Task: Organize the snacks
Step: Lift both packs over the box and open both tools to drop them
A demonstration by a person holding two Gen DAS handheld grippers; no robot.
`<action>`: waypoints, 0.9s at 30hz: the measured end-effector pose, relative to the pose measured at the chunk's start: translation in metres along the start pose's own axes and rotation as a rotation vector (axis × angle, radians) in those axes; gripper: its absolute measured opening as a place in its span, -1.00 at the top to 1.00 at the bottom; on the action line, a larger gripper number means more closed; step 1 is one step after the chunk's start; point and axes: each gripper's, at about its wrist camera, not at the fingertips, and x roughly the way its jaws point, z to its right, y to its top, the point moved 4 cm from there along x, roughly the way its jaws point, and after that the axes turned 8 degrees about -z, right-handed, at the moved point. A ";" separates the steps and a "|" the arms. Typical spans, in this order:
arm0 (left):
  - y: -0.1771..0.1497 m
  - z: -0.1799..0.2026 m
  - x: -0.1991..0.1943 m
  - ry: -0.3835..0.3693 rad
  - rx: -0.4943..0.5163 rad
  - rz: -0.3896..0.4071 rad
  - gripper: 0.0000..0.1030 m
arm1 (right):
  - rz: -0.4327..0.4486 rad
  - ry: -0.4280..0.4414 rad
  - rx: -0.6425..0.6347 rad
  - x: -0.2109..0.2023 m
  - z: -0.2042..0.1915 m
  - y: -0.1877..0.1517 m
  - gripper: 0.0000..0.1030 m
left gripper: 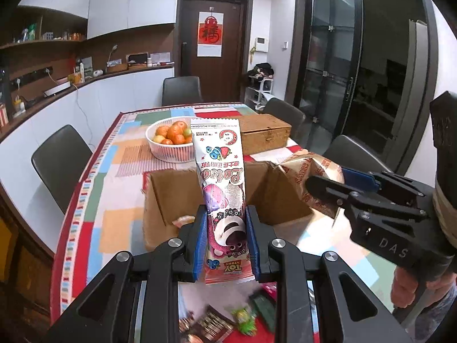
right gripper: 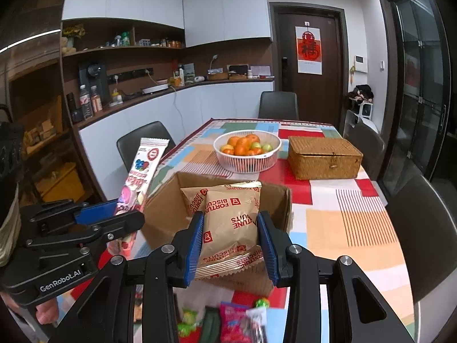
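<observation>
My left gripper (left gripper: 226, 238) is shut on a long pink snack packet (left gripper: 221, 177) with a bear and berries printed on it, held upright above the open cardboard box (left gripper: 168, 197). My right gripper (right gripper: 231, 237) is shut on a tan Fortune Biscuits bag (right gripper: 228, 217), also lifted over the cardboard box (right gripper: 162, 211). In the left wrist view the right gripper (left gripper: 328, 185) shows at the right with the biscuit bag (left gripper: 311, 168). In the right wrist view the left gripper (right gripper: 120, 214) shows at the left with the pink packet (right gripper: 142, 171).
Loose snacks lie on the tablecloth near the front edge: green candies (right gripper: 187, 321), a pink packet (right gripper: 232, 318), a dark packet (left gripper: 210, 325). Behind the box stand a white basket of fruit (right gripper: 247, 150) and a woven lidded box (right gripper: 324, 157). Dark chairs (left gripper: 60, 160) surround the table.
</observation>
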 end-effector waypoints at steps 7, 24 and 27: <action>0.024 -0.021 0.038 0.019 -0.009 -0.047 0.50 | -0.044 -0.001 0.023 0.038 0.009 0.026 0.25; 0.026 -0.043 0.100 0.107 -0.035 -0.183 -0.04 | -0.179 -0.001 0.037 0.114 0.020 0.032 0.11; 0.021 -0.042 0.087 0.120 -0.032 -0.159 -0.05 | -0.180 -0.014 0.056 0.113 0.025 0.027 -0.12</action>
